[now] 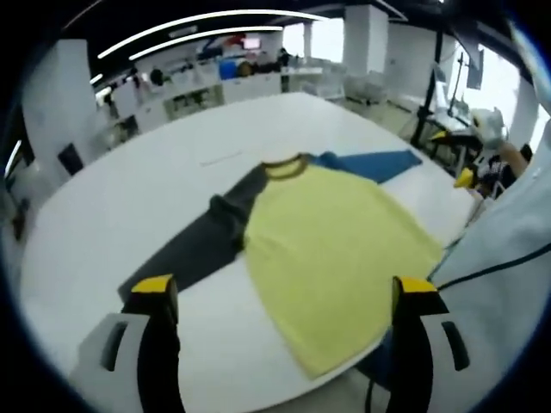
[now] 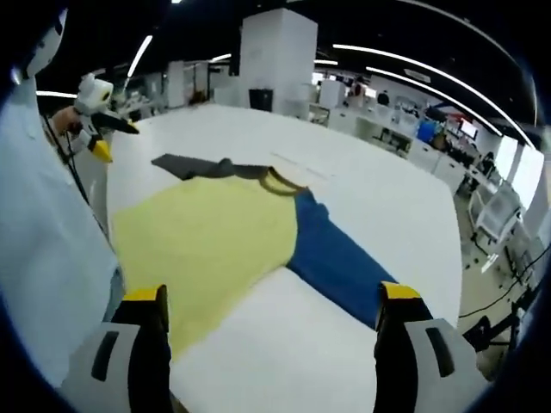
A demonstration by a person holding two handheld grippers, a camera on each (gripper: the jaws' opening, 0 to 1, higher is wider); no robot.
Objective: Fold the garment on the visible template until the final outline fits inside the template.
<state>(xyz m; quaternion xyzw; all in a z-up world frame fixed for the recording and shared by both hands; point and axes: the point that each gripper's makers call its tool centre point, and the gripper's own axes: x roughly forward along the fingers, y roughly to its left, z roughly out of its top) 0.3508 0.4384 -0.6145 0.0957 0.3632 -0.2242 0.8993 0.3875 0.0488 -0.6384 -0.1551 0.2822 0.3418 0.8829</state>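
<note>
Ahead of the tongs, the garment (image 1: 331,249) is showing as soft matt cloth, lightly creased. The desk (image 1: 129,206) beneath is presenting a smooth, faintly glossy white surface.

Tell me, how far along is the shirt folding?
Barely started, it seems. The yellow shirt lies spread flat on the white table, its grey sleeve and blue sleeve still stretched outward. The left gripper and right gripper are open, holding nothing. Every fold is left; no template outline is clear to me.
</note>
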